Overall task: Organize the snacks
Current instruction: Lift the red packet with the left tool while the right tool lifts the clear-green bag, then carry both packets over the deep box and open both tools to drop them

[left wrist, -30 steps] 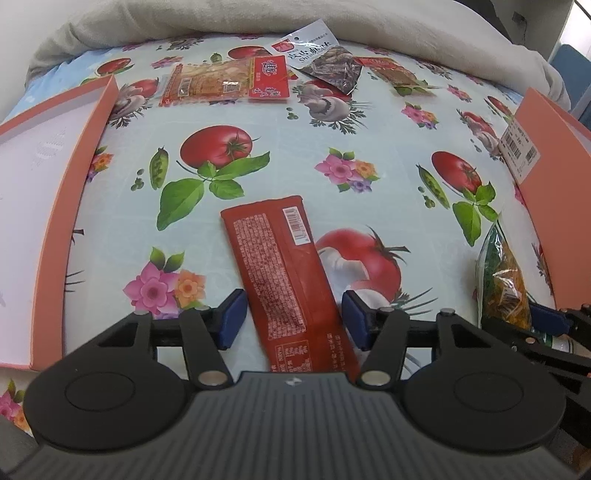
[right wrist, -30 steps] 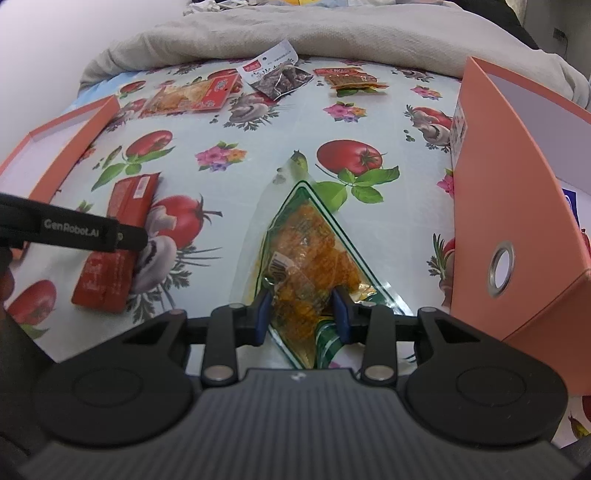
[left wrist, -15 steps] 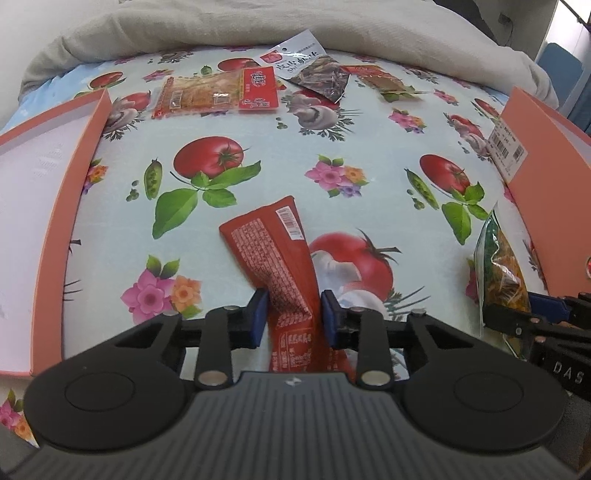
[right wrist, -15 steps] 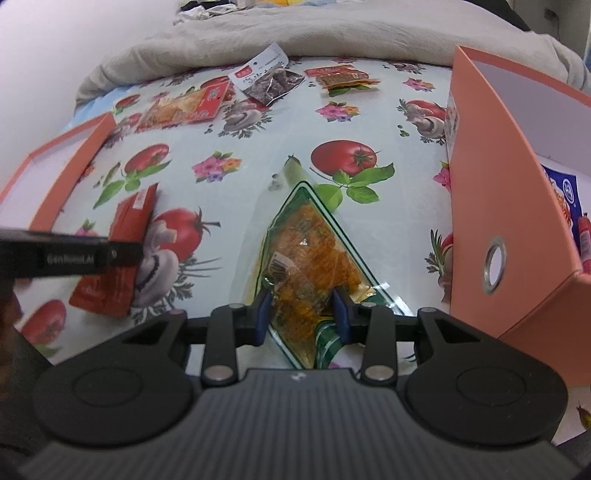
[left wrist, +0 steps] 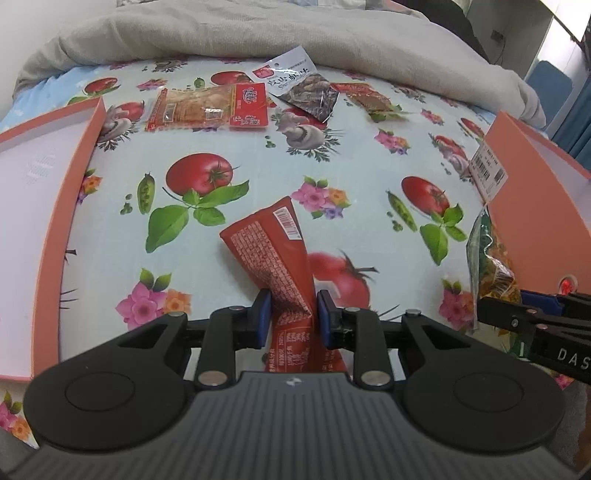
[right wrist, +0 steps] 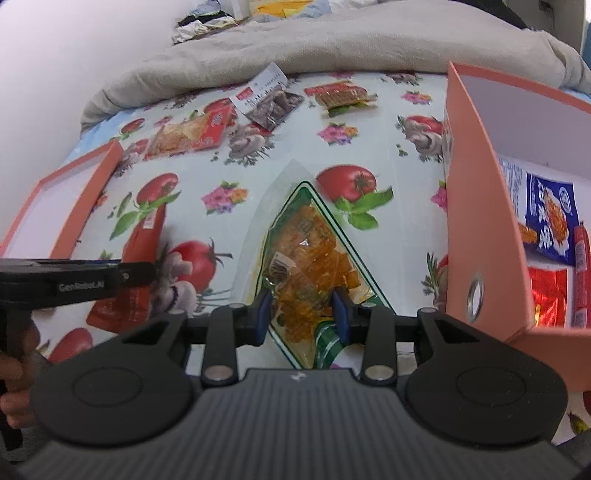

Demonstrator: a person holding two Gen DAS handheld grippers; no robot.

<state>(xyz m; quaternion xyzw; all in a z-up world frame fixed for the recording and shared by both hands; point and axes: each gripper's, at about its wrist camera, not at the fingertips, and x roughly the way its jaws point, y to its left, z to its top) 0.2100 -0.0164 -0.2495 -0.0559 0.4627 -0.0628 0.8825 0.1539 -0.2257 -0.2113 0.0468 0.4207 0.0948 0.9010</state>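
My left gripper (left wrist: 291,314) is shut on a red snack packet (left wrist: 273,251) and holds it lifted and bent above the tomato-print tablecloth. My right gripper (right wrist: 303,310) is shut on a clear green-edged packet of orange snacks (right wrist: 306,251), raised off the cloth. An orange box (left wrist: 37,206) lies at the left, white inside. A second orange box (right wrist: 476,206) stands at the right and holds a blue packet (right wrist: 550,218) and red snacks. The red packet also shows in the right wrist view (right wrist: 136,258).
At the far edge lie an orange-red cracker packet (left wrist: 207,107), a dark packet with a white header (left wrist: 303,85) and a small red-green packet (left wrist: 369,99). A beige blanket (left wrist: 258,33) is bunched behind the cloth.
My left gripper closed on the red packet and lifted it off the cloth. My right gripper rose with the orange snack packet, so the right box's inside now shows.
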